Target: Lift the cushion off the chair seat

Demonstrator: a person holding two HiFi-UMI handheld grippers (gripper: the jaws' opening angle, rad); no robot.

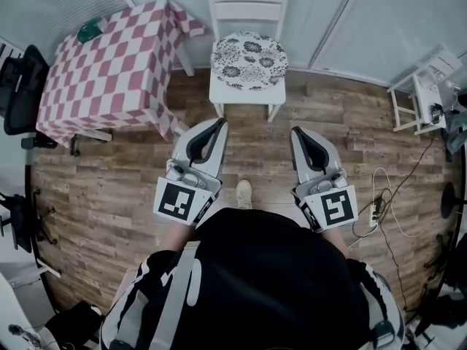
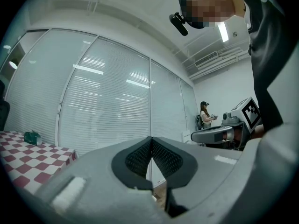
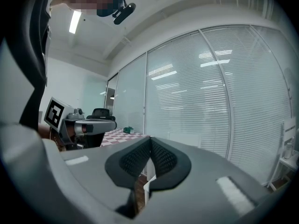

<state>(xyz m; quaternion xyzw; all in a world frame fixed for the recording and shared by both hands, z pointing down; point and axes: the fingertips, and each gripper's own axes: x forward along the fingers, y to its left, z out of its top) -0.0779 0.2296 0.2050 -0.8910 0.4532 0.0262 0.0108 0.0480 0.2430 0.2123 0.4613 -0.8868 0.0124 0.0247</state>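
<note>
- Head view, upper centre: white chair (image 1: 246,9), backrest toward the top of the frame; the round floral cushion (image 1: 249,61) lies flat on its seat and covers most of it; nothing touches it.
- Left gripper (image 1: 217,127), lower centre-left of the same view: points toward the chair; its tip is well short of the seat's front edge; the left gripper view shows the ribbed pads pressed together with nothing between them.
- Right gripper (image 1: 299,133), lower centre-right: roughly parallel to the left one, also aimed toward the chair and apart from it; the right gripper view shows its jaws closed flat on each other, empty.
- Both grippers are over the wood floor (image 1: 109,188), side by side with a gap between them; one light shoe (image 1: 244,193) shows on the floor in that gap.
- Table (image 1: 109,68) with a red-and-white checked cloth, upper left, just beside the chair; a small green object (image 1: 93,30) sits near its far corner; what it is cannot be made out.
- Black office chair (image 1: 22,79) at the left edge; white stand (image 1: 427,93) at the right edge; power strip (image 1: 376,211) on the floor at lower right.
- Left gripper view: blinds (image 2: 107,101) fill the background; a second person (image 2: 205,118) stands right of centre, well away.
</note>
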